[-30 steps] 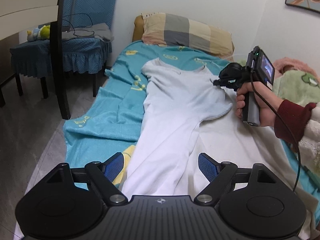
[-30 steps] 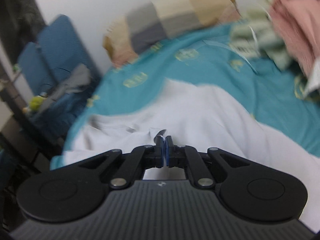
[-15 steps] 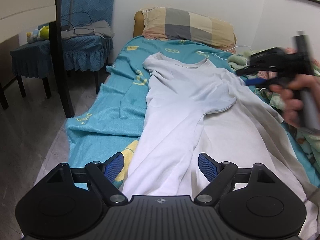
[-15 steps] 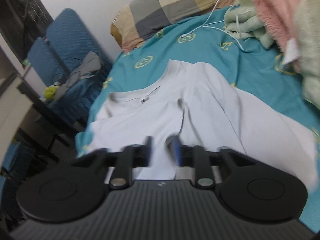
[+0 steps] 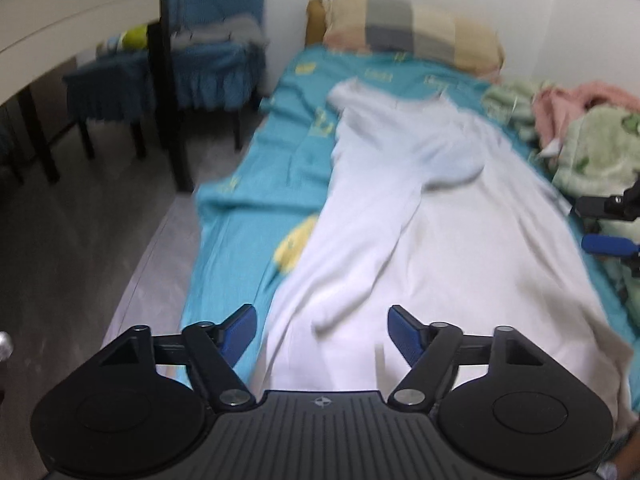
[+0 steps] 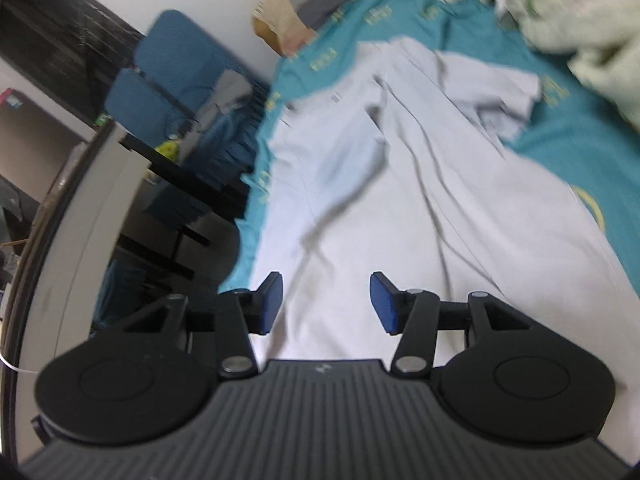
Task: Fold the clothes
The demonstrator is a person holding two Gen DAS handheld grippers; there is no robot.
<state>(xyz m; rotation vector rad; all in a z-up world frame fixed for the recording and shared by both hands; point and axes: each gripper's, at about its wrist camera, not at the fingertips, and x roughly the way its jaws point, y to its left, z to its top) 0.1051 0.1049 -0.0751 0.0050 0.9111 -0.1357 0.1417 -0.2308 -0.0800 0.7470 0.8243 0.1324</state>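
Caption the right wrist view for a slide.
Open right gripper above a white T-shirt spread on a teal bedsheet.

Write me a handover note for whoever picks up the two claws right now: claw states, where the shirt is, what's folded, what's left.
Left claw: open, nothing between its pads, above the shirt's bottom end; its jaws have just closed a little.
Right claw: empty, jaws have just been opening, above the shirt's lower half.
White shirt: lying lengthwise on the teal sheet, collar toward the pillow. One sleeve is folded in over the chest; the other still lies out to the side.
Left to do: fold in the other side, then fold the length.
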